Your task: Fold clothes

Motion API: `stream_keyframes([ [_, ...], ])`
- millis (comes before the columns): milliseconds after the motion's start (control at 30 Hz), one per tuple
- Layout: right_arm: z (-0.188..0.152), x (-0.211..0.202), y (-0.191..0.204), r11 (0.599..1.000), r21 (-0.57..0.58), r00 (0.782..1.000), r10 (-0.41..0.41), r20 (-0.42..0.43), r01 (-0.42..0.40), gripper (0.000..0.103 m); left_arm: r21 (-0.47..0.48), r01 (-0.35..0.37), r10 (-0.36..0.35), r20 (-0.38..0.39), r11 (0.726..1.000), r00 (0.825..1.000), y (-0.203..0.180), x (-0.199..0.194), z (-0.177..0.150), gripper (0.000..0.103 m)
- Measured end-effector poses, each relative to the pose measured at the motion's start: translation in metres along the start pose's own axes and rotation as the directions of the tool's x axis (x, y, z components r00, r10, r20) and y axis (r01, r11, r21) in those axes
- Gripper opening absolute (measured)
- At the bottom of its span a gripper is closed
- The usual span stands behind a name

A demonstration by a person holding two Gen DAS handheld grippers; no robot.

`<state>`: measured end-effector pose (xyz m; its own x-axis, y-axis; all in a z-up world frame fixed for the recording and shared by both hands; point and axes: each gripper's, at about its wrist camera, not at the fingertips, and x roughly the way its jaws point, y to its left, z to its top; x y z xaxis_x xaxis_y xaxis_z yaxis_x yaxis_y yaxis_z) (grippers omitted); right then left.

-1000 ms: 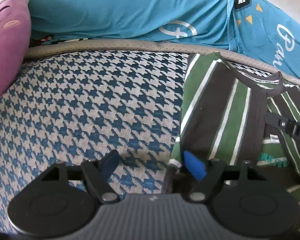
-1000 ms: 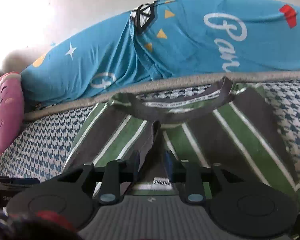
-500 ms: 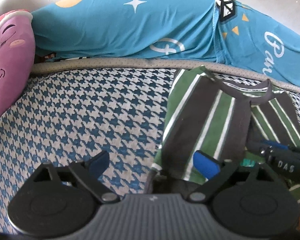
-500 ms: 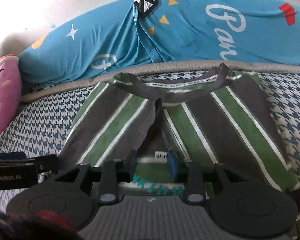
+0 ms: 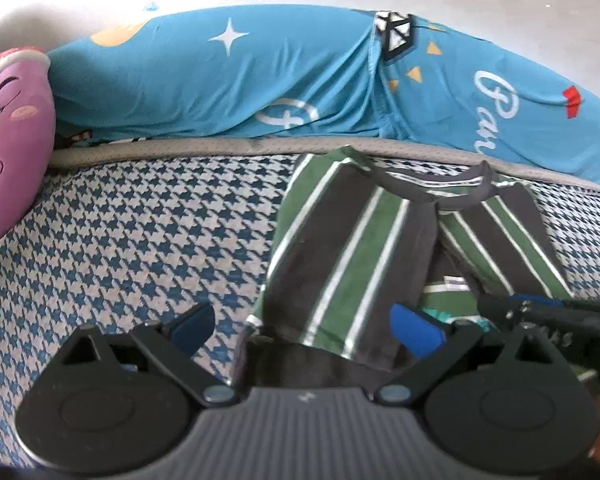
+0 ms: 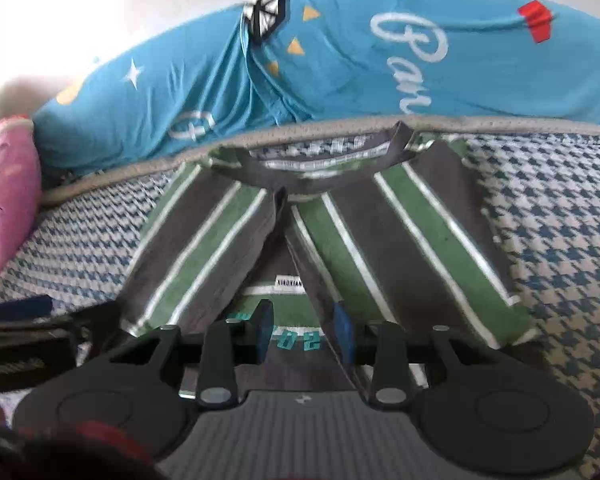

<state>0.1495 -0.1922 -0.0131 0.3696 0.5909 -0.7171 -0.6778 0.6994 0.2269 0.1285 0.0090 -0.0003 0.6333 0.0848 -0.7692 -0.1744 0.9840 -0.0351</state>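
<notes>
Surface: houndstooth bed cover in blue and off-white, spread under and ahead of both grippers, edged at the far side by a grey piped border
Backdrop: turquoise printed bedding heaped beyond the border, carrying white stars, orange triangles and white script lettering; pale wall above it
Far left of the left gripper: purple plush toy with a smiling face, resting on the cover against the bedding
Shirt: striped shirt in green, dark grey and thin white lines, lying flat on the cover just ahead of both grippers, collar toward the bedding; both side panels are folded inward and nearly meet along the middle, with a small white label and teal printing showing in the gap between them
Left gripper: jaws wide apart, holding nothing; the left blue pad is over bare cover, the right blue pad is over the shirt, and the folded left panel's lower edge lies between them
Right gripper: jaws parted to a moderate gap, clamping nothing; it sits low over the shirt's centre, the teal printing visible between its blue pads, the folded right panel's inner edge running down past its right pad
Grippers to each other: close side by side, each visible at the edge of the other's view
</notes>
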Motion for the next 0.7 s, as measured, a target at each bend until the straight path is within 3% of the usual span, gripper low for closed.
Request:
stream_keyframes([
  [100,0.004,-0.022,-0.007,1.0,-0.023,0.999,0.02,0.04,-0.02,0.035,0.006,0.013,-0.013,0.003,1.0,1.0,-0.004,-0.007,-0.003,0.089],
  [300,0.006,-0.063,-0.05,1.0,0.002,0.995,0.005,0.101,-0.005,0.044,0.038,0.008,-0.008,-0.001,0.999,1.0,-0.009,-0.015,-0.013,0.089],
  [467,0.006,-0.065,-0.092,0.997,0.07,0.995,-0.051,0.09,0.045,0.046,0.061,0.006,-0.004,-0.03,0.998,1.0,-0.017,-0.012,-0.02,0.103],
  [700,0.002,-0.042,-0.124,0.987,0.16,0.999,-0.027,0.032,0.022,0.05,0.025,0.0,0.003,-0.102,1.0,0.995,-0.018,0.009,-0.016,0.103],
])
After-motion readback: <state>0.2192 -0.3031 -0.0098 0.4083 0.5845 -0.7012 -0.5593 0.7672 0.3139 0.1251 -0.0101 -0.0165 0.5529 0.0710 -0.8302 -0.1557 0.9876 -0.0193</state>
